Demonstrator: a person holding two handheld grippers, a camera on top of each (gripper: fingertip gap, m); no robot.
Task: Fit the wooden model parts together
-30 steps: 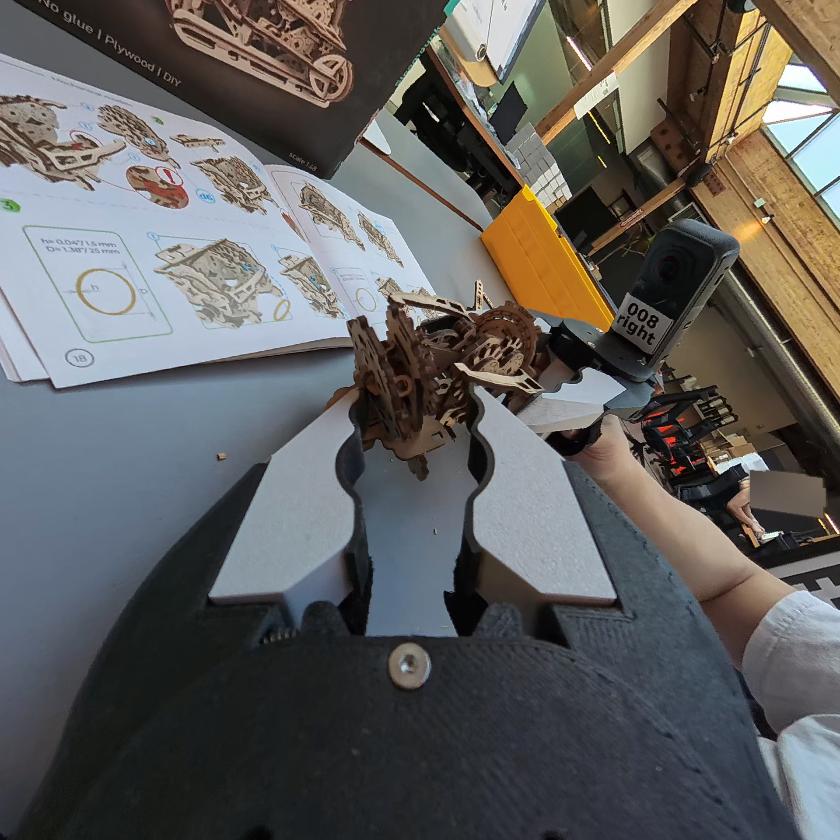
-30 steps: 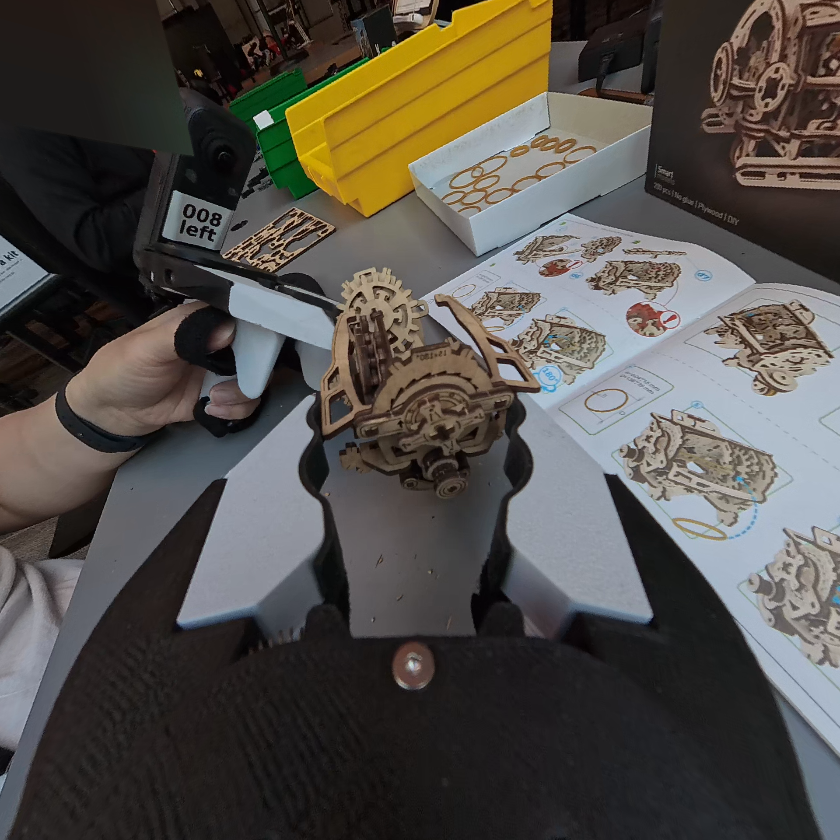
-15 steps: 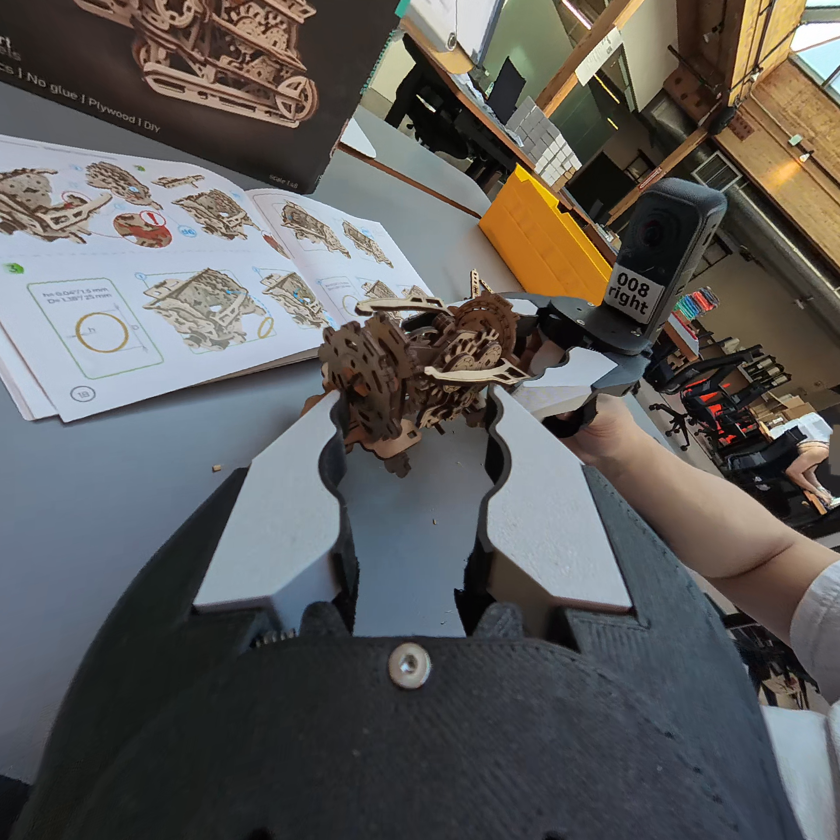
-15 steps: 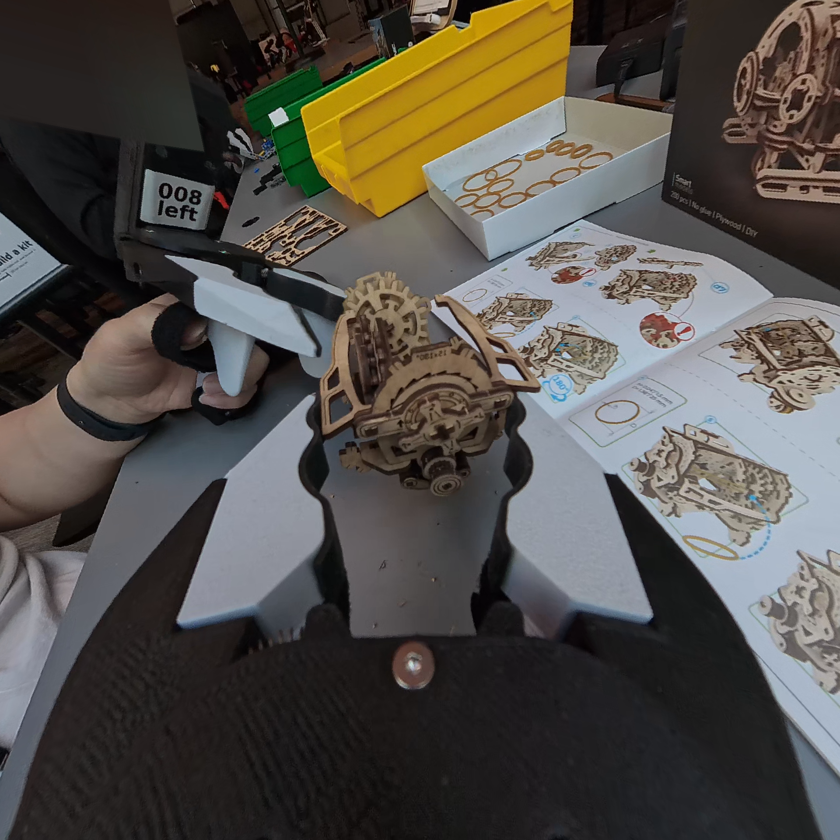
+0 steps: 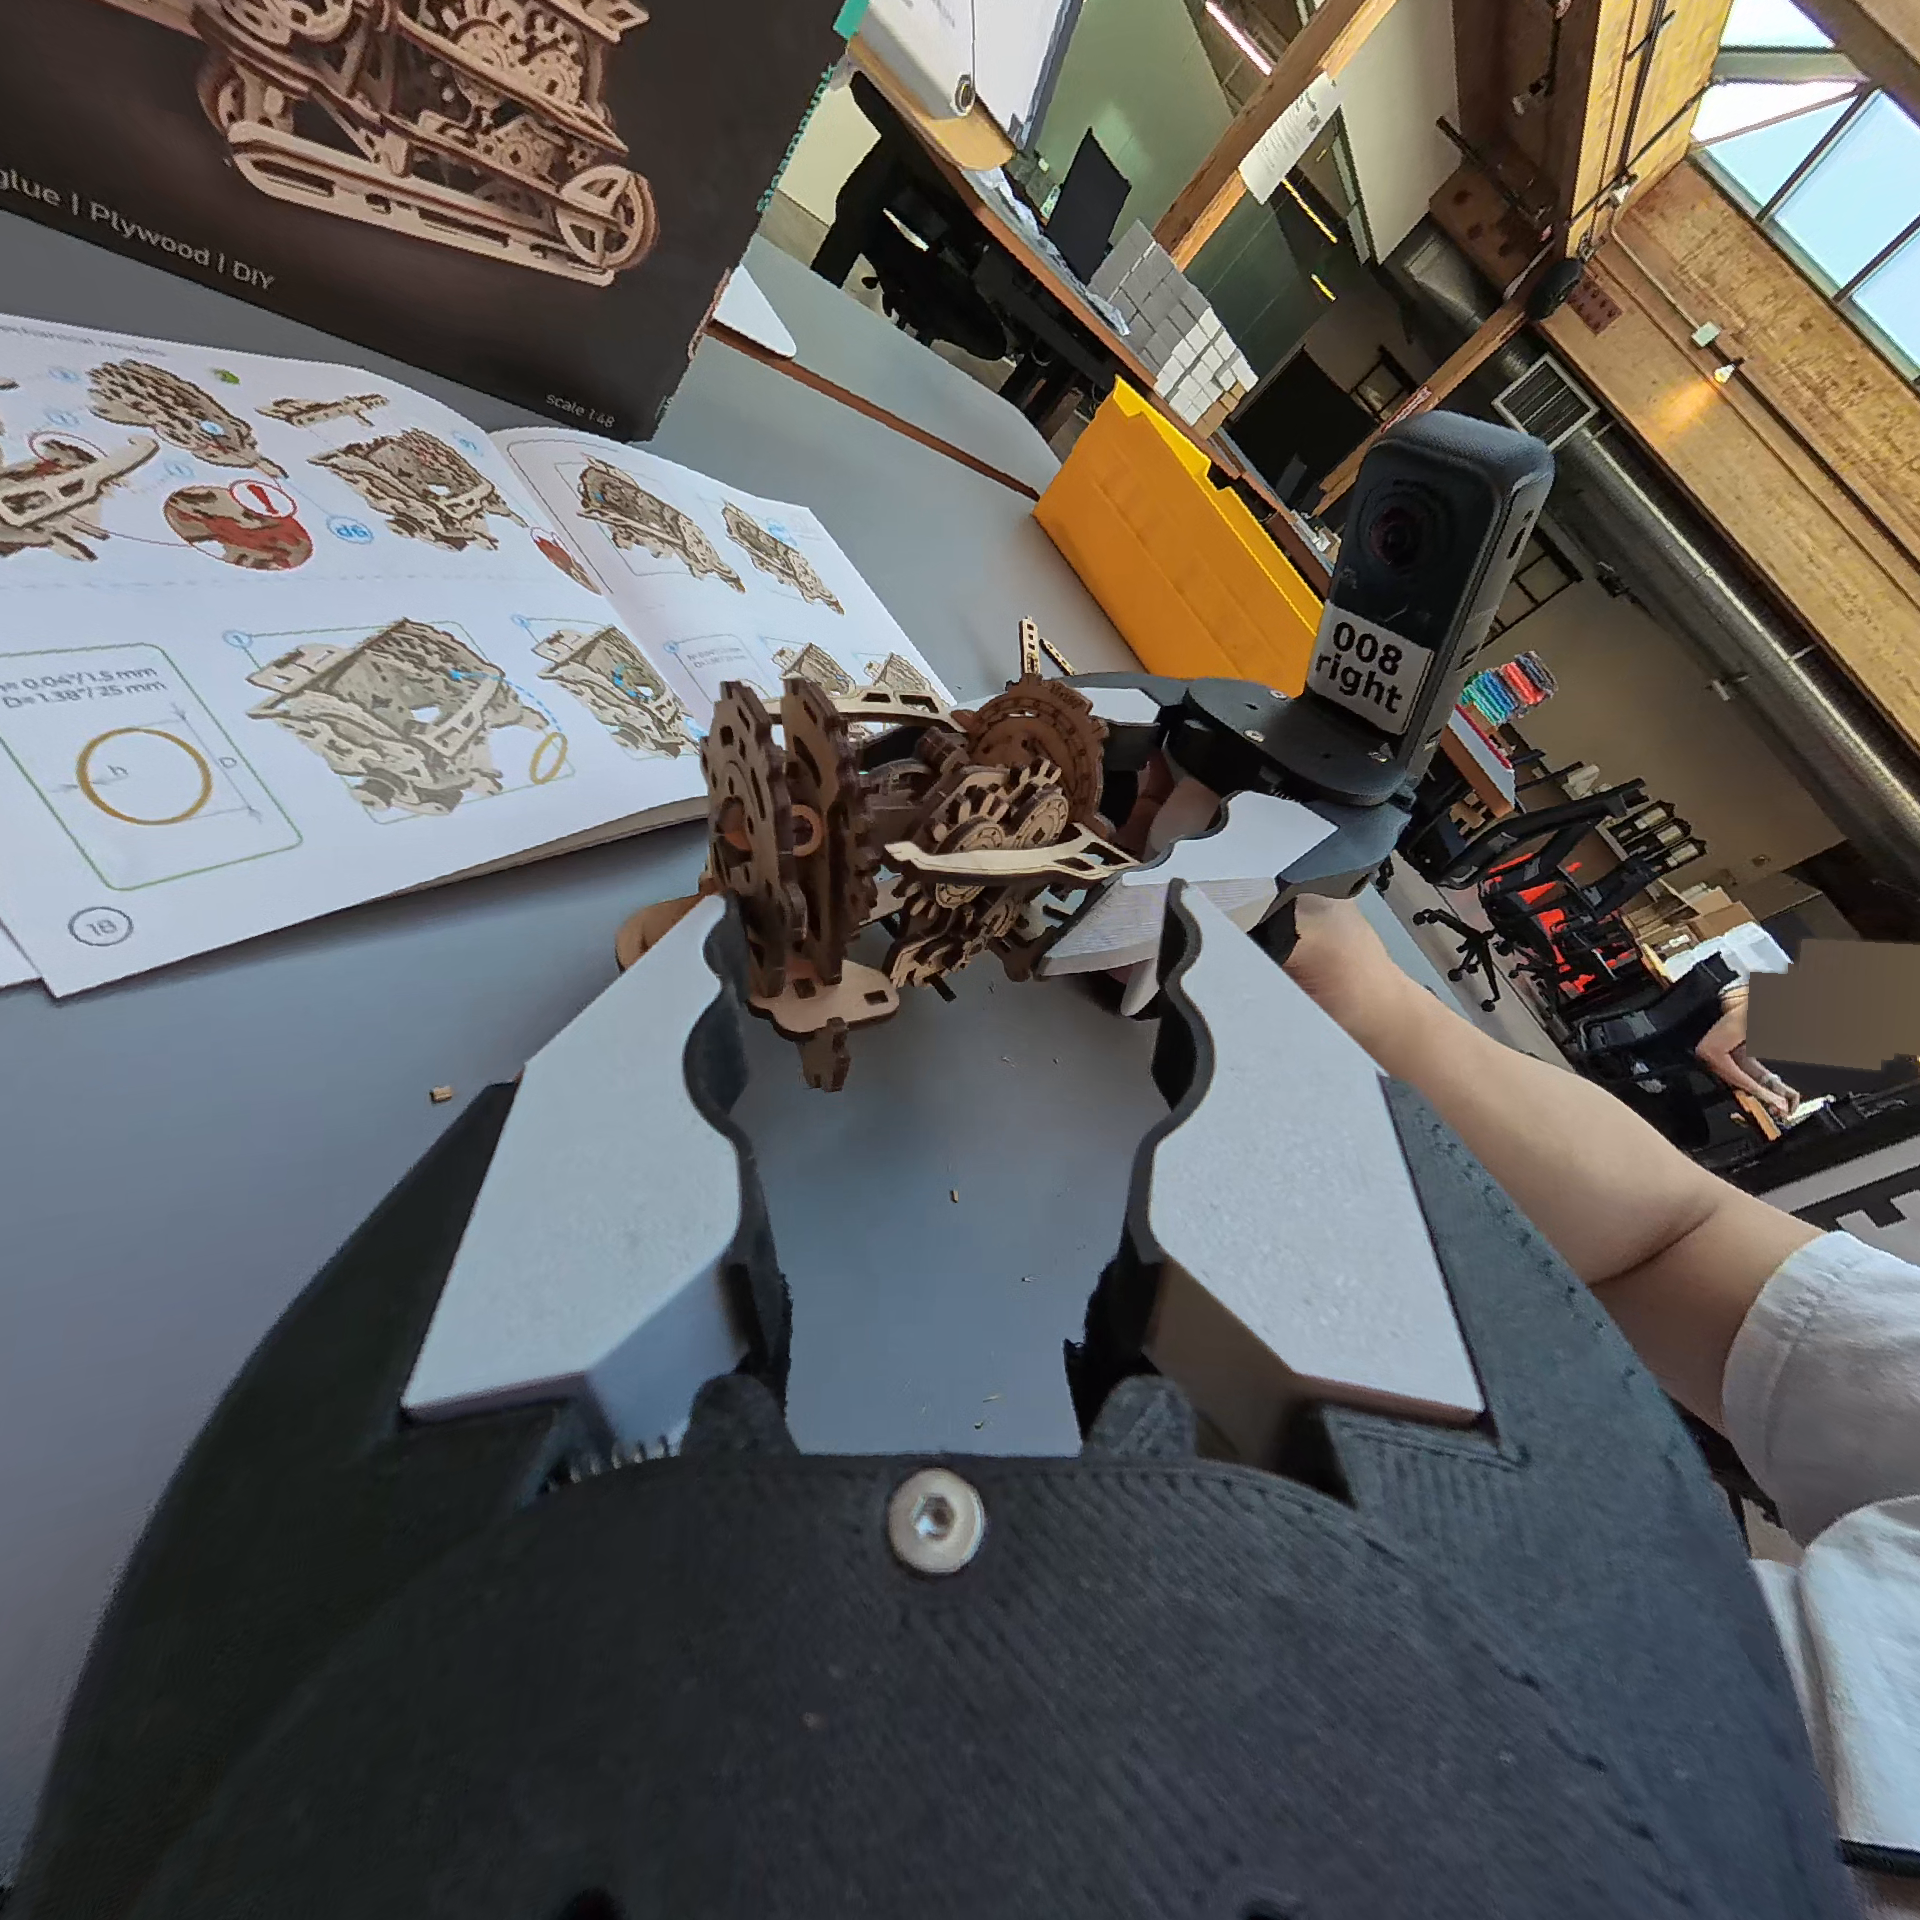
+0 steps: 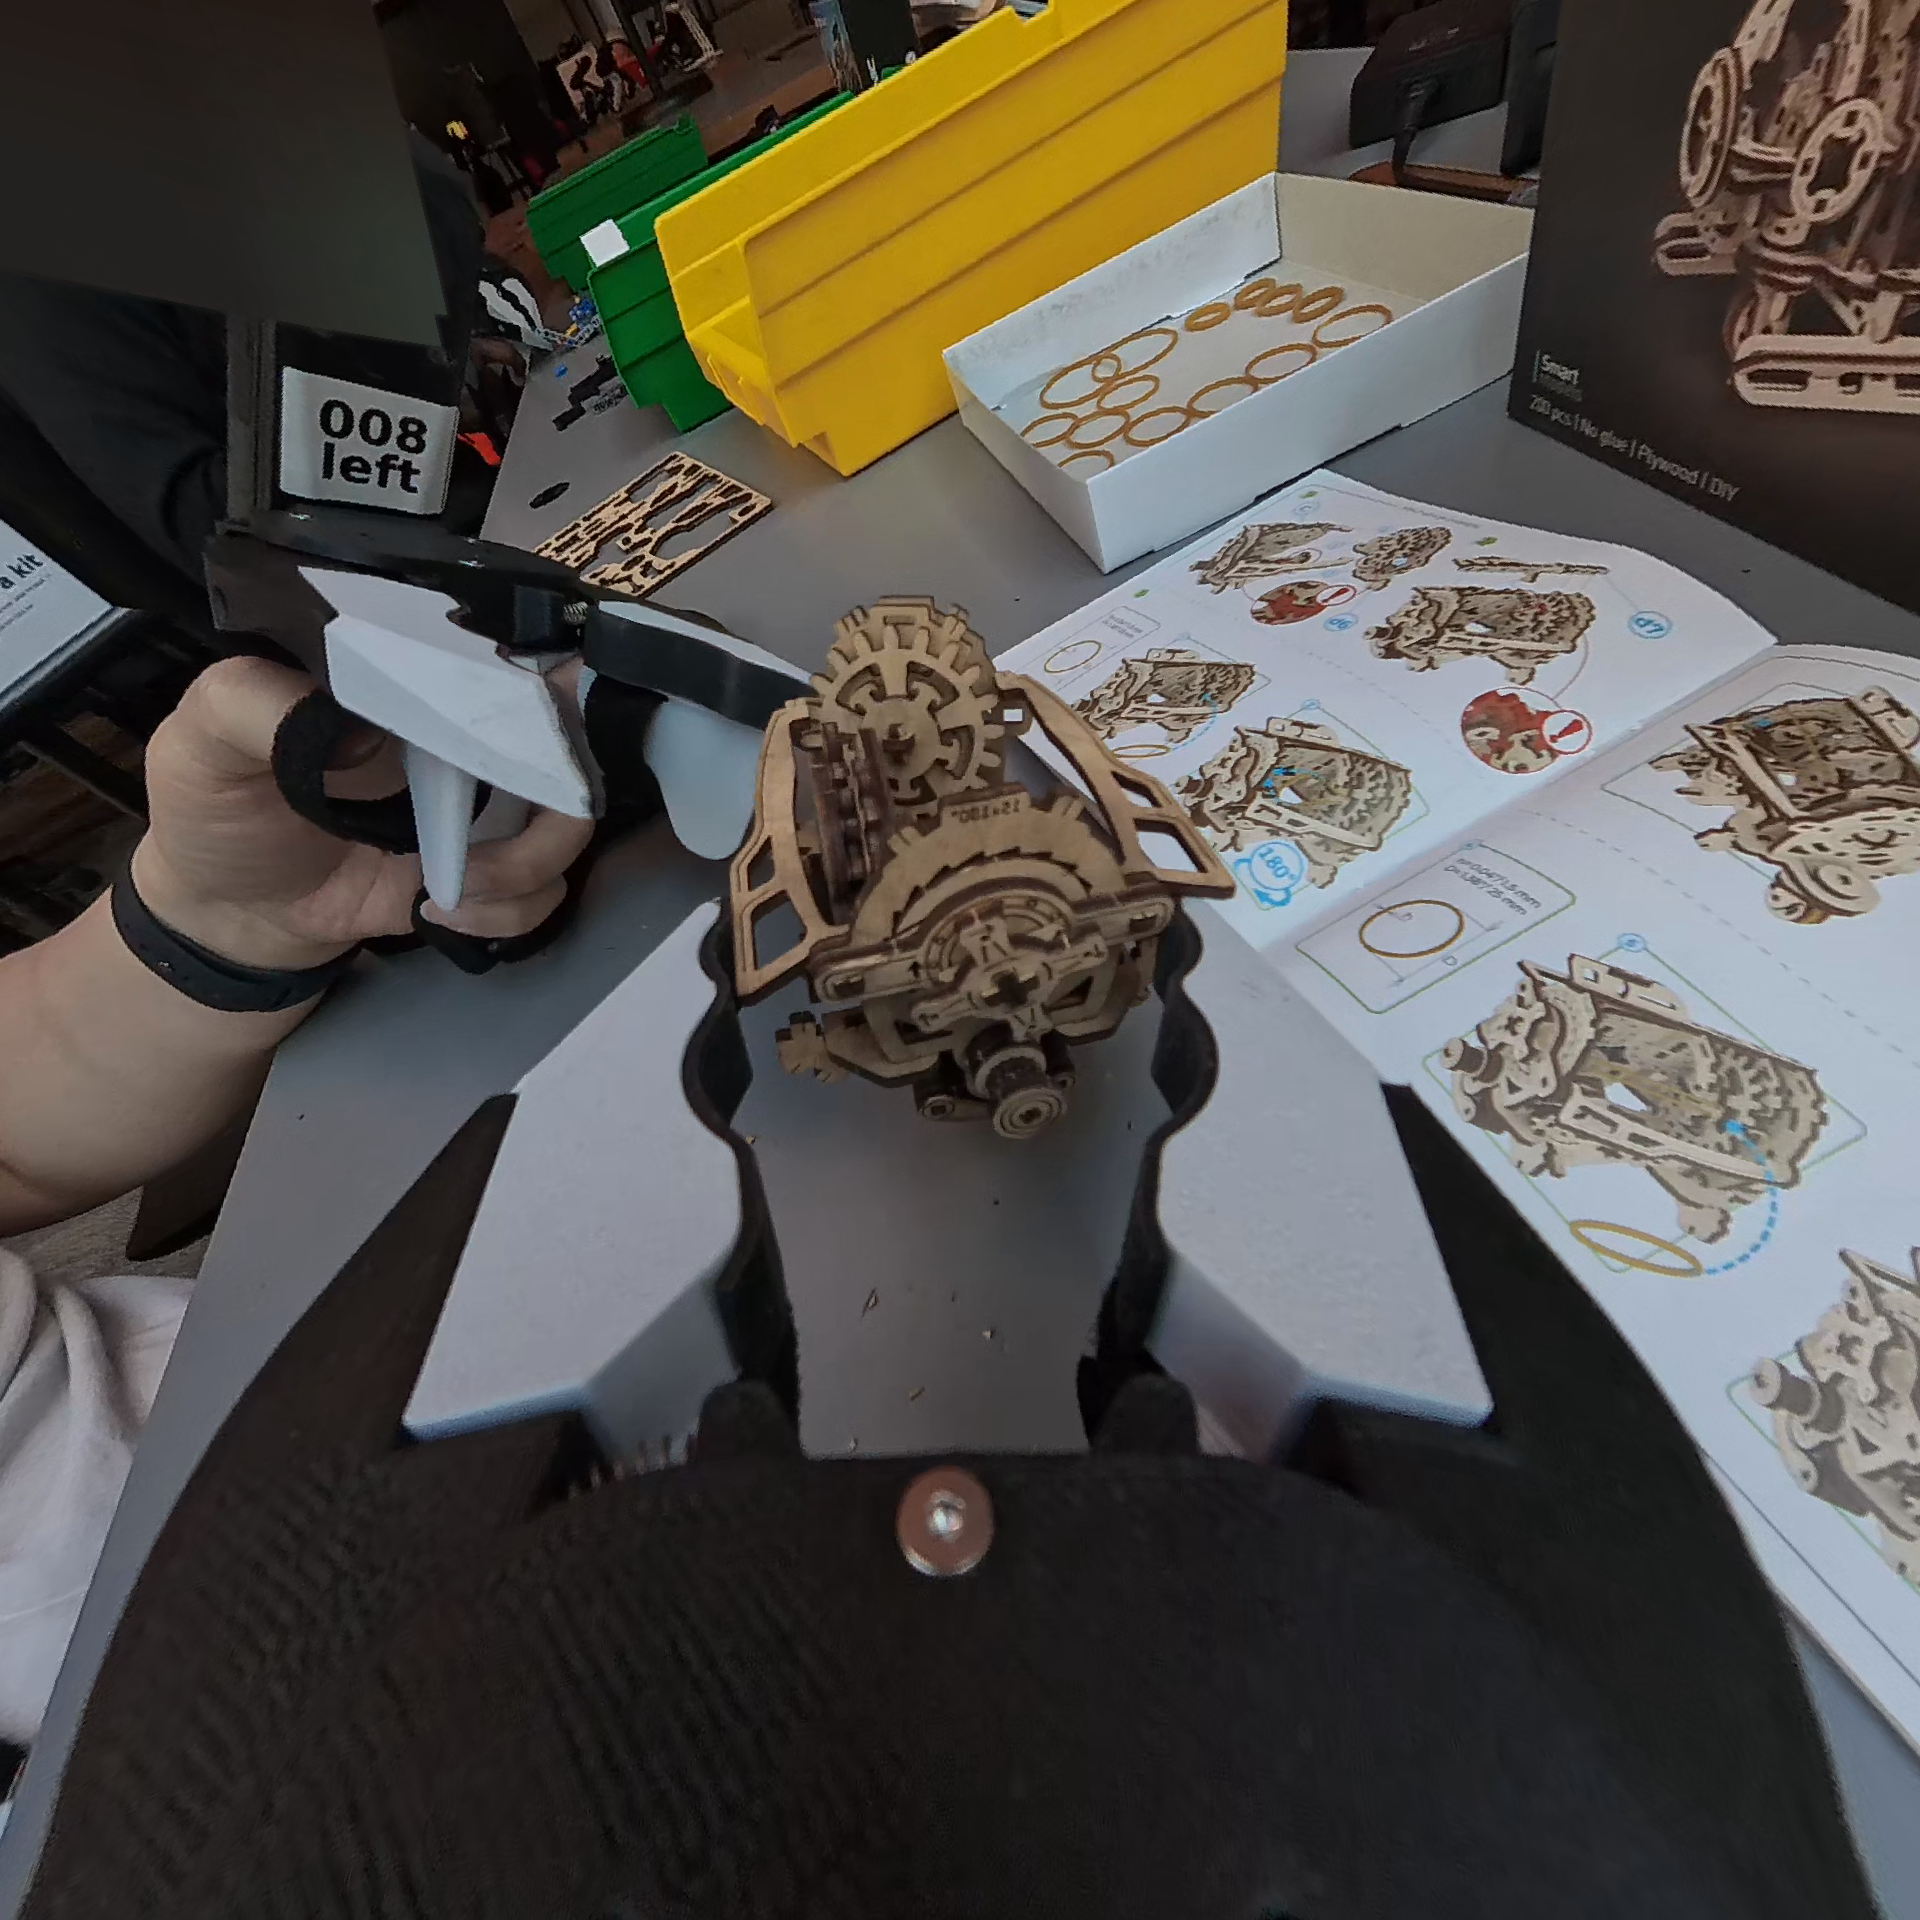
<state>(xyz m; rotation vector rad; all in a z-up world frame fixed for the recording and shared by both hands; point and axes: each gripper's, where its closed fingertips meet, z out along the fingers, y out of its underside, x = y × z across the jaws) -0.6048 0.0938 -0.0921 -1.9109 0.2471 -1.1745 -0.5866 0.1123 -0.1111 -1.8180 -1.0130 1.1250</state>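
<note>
My right gripper [image 6: 951, 997] pinches the wooden model [image 6: 956, 914]; my left gripper [image 5: 951, 966] is spread. Squeezing harder could snap its gears.

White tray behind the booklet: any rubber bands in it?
Yes, the white tray in the right wrist view holds many loose tan rubber bands spread across its floor.

Daylight is streaming through high windows [image 5: 1808, 197] beyond the left gripper [image 5: 945, 935], leaving the gearwork ahead sharp; wide-angle distortion is bending edges, and the right view is looking dimmer.
</note>
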